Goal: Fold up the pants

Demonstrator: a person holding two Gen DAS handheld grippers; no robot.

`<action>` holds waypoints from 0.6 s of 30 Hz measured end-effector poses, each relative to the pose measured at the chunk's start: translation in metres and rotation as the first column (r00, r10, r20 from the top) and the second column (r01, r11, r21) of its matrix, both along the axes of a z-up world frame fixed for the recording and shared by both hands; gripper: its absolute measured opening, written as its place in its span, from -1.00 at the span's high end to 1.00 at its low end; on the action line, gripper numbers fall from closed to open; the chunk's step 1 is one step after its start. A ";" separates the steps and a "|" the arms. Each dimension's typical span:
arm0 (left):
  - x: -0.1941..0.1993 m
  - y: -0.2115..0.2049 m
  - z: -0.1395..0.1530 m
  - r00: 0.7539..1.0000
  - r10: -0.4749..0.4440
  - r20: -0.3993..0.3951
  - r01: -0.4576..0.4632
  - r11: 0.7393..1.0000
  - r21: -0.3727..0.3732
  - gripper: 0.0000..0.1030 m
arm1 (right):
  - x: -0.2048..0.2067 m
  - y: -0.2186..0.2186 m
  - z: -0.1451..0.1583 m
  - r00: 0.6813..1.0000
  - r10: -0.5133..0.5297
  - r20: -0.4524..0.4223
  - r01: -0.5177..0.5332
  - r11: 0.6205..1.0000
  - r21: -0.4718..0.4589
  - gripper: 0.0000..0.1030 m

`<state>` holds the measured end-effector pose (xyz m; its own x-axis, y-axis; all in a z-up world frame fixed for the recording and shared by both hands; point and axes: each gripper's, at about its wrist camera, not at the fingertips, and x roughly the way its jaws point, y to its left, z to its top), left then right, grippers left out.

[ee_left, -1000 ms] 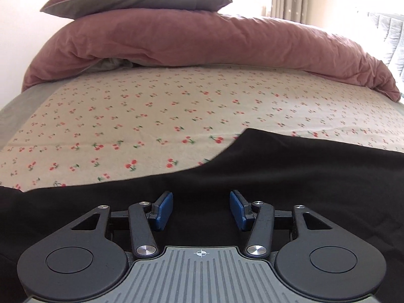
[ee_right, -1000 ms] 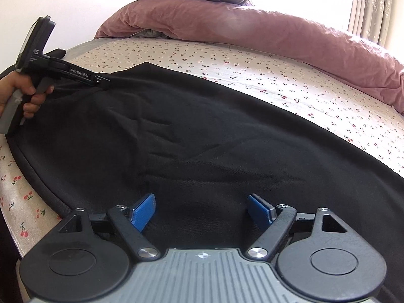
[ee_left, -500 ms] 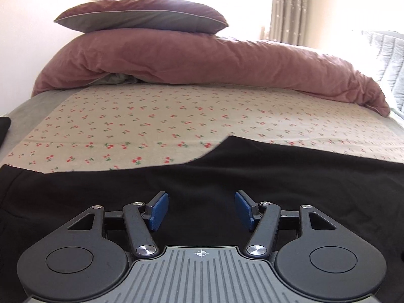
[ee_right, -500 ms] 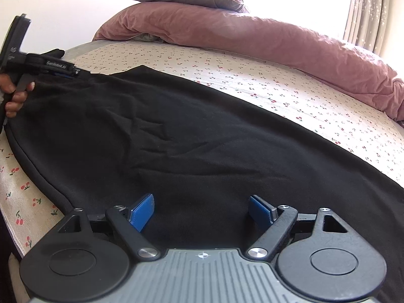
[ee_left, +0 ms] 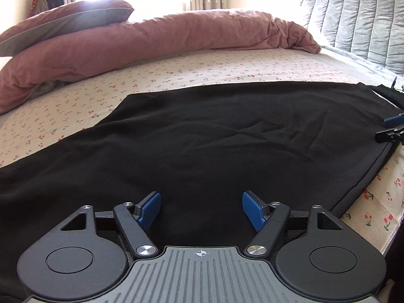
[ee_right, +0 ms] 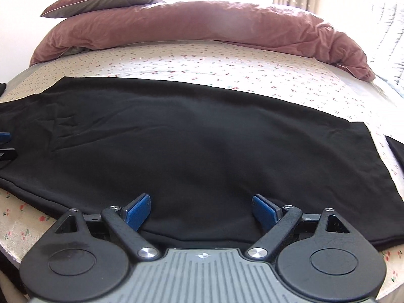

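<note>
Black pants [ee_left: 214, 136] lie flat across the bed on a cherry-print sheet [ee_left: 176, 73]; they also fill the right wrist view [ee_right: 202, 146]. My left gripper [ee_left: 201, 210] is open and empty, low over the pants near the front edge. My right gripper [ee_right: 201, 210] is open and empty, just above the near hem of the pants. The right gripper's blue fingertip [ee_left: 392, 120] shows at the right edge of the left wrist view. The left gripper's fingertip [ee_right: 4, 137] shows at the left edge of the right wrist view.
A rolled pink duvet [ee_left: 164, 38] with a pillow [ee_left: 65, 22] on it lies along the far side of the bed. A grey padded headboard [ee_left: 353, 20] stands at the right. The bed's front edge [ee_right: 15, 224] is close below both grippers.
My left gripper has swung to the right and let the pants lie; more of the black cloth is in its view. My right gripper has turned and faces the pants squarely.
</note>
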<state>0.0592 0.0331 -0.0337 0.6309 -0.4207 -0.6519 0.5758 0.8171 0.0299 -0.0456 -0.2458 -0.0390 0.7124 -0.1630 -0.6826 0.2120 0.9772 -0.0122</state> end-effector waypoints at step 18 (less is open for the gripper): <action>0.006 -0.036 0.016 0.996 -0.054 -0.075 0.045 0.992 -0.118 -0.79 | -0.058 -0.114 0.005 0.852 -0.517 0.084 0.519 0.855 0.003 -0.69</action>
<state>0.0653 -0.0030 -0.0173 0.5569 -0.5256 -0.6431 0.6124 0.7829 -0.1096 -0.1040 -0.3599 -0.0339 0.5722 -0.5359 -0.6209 0.6886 0.7251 0.0088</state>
